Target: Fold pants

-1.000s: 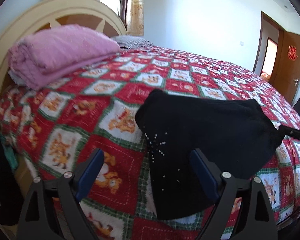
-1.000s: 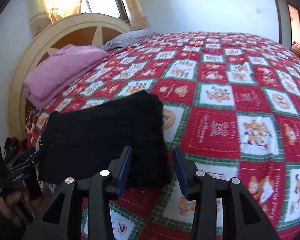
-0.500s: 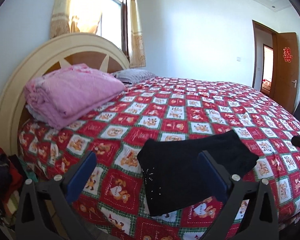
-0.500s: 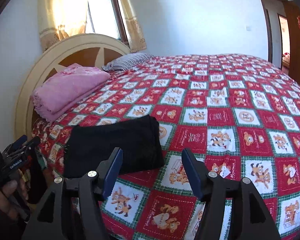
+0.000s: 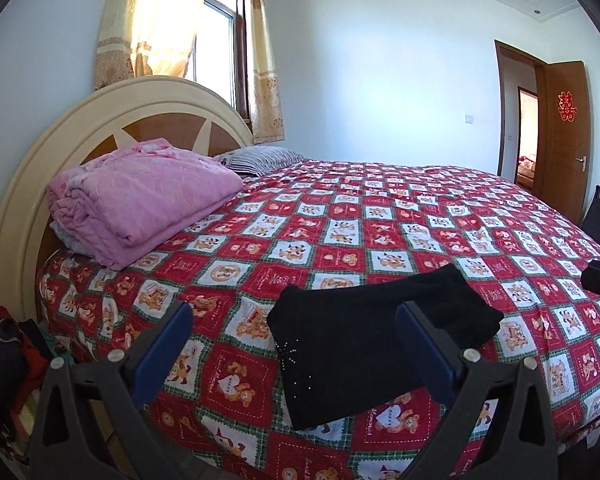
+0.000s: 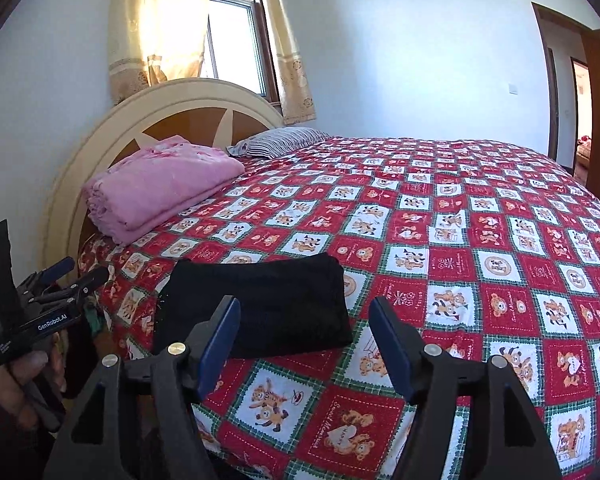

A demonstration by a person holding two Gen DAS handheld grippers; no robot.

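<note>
The black pants (image 5: 352, 332) lie folded into a compact rectangle near the front edge of the bed (image 5: 380, 240); small studs show on one corner. My left gripper (image 5: 293, 312) hangs open above and short of them, holding nothing. In the right wrist view the folded pants (image 6: 280, 288) sit left of centre. My right gripper (image 6: 304, 304) is raised before them, its jaws opening with nothing between them. A hand holds the left gripper (image 6: 48, 300) off the bed's left edge.
A folded pink blanket (image 5: 140, 196) and a striped pillow (image 5: 260, 158) lie by the round headboard (image 5: 60, 140). Dark clothes (image 5: 4, 360) are heaped on the floor at the left. An open wooden door (image 5: 564, 136) stands at the far right.
Both grippers have drawn back and risen away from the pants, which now lie alone on the bedspread. The jaws of both have spread wider.
</note>
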